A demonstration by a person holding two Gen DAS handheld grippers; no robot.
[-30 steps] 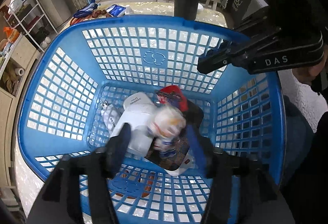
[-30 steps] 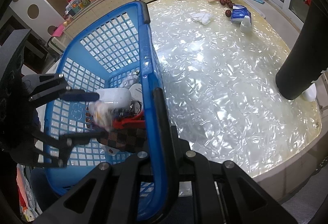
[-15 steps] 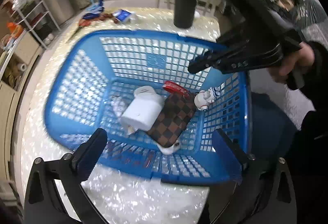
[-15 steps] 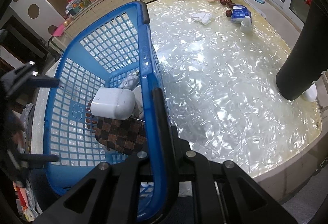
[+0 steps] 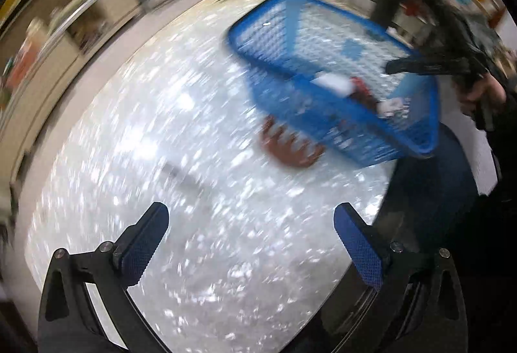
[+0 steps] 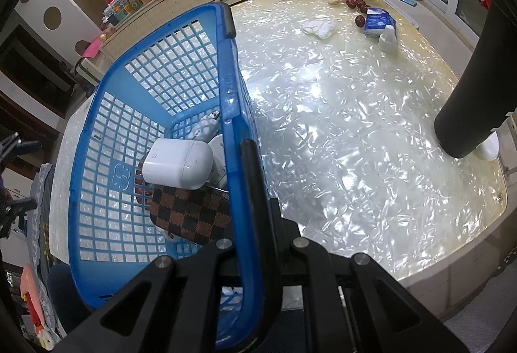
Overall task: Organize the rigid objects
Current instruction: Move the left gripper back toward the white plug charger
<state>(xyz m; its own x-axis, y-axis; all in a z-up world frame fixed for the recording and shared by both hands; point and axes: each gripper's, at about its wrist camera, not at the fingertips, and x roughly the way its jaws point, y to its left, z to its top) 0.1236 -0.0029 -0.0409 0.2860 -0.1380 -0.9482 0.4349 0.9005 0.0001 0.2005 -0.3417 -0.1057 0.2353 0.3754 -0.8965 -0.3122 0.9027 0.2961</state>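
The left wrist view is strongly motion-blurred, the basket [image 5: 339,72] smeared. The right wrist view is sharp; glare on the table [image 6: 339,127]. Fisheye edges are dark.

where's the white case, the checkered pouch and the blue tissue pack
white case [image 6: 176,164], right wrist view, on its rounded top face
checkered pouch [image 6: 190,214], right wrist view, middle of the brown checked side
blue tissue pack [image 6: 374,21], right wrist view, on its blue wrapper

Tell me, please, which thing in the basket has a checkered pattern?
The brown wallet, nearest the right gripper clamping the blue basket; the white case beside it is plain.
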